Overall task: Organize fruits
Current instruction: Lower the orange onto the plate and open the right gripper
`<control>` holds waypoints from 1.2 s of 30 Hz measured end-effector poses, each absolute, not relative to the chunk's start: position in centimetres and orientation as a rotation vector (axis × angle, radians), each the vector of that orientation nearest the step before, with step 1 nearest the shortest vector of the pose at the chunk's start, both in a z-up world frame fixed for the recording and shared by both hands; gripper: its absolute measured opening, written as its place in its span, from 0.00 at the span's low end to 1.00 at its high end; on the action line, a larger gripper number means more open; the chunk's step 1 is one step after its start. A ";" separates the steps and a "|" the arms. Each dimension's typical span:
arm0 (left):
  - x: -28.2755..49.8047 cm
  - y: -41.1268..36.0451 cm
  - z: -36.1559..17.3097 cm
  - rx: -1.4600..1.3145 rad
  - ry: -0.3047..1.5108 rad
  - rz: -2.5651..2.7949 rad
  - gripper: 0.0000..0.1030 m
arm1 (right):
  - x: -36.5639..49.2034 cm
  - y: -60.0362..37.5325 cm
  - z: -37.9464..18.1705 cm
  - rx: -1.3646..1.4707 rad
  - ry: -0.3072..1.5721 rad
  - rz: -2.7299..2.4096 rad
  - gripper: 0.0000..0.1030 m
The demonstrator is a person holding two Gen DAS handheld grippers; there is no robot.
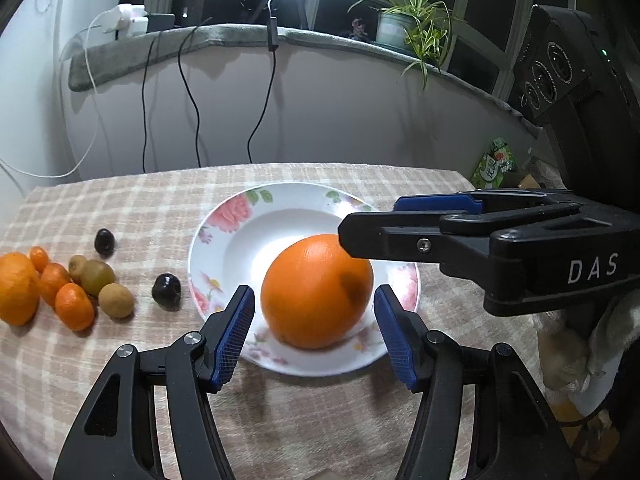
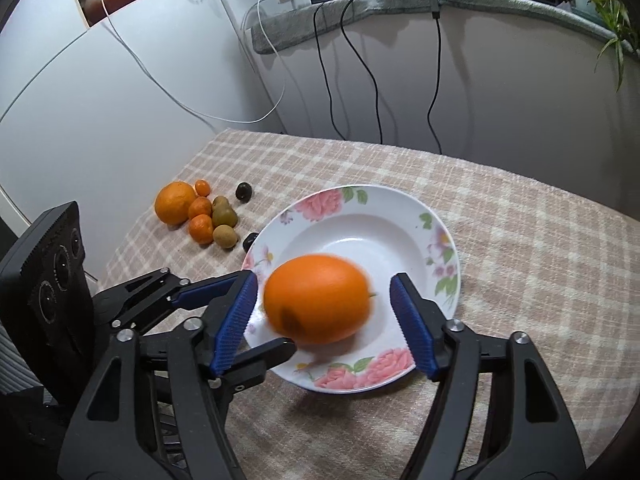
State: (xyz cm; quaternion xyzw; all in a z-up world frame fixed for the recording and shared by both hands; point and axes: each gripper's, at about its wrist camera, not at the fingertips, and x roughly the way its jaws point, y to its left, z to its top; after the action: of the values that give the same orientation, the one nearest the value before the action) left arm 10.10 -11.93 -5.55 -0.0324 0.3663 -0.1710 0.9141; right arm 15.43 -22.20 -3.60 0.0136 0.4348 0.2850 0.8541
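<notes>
Big orange [image 2: 318, 299] sitting in the floral plate [image 2: 400, 216], slightly blurred, probably not fully settled. Right gripper [image 2: 324, 320] jaws spread, pads clear of the peel on both sides, nothing held. Left gripper [image 1: 314, 334] also released, pads flanking the same orange with gaps either side, not touching.

Remaining fruit heaped on the checked tablecloth [image 1: 120, 360] well to the plate's left: second orange [image 1: 16, 288], small mandarins [image 1: 74, 306], kiwis [image 1: 116, 300], two dark plums [image 1: 166, 289].

Likely step: release finished, back off cleanly. Tips:
- Lift right gripper straight up and back, no sideways sweep; a pad clipping the orange could roll it over the shallow rim.
- Keep left gripper parked low beside the plate as a stop until the orange goes still.
- Watch clearance between the two grippers; fingers overlap near the plate edge.
- For next pick, take loose outer pieces first, e.g. the nearer plum, to avoid scattering the pile.
- Place small fruit around the orange, not on top.
</notes>
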 end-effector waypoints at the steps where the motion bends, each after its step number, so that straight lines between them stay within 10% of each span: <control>1: 10.1 -11.9 -5.5 -0.067 0.753 -0.350 0.60 | 15.4 -22.2 -3.5 0.023 0.909 0.592 0.72; 36: 7.5 2.3 -7.2 -0.139 0.755 -0.061 0.61 | 15.5 -14.7 -2.4 -0.169 0.786 0.714 0.91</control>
State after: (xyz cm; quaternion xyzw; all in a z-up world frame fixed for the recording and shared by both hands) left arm 7.53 2.34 -7.24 -0.0678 0.3681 -0.0299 0.9268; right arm 15.46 -14.70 -2.42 -0.0804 0.3742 0.3402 0.8589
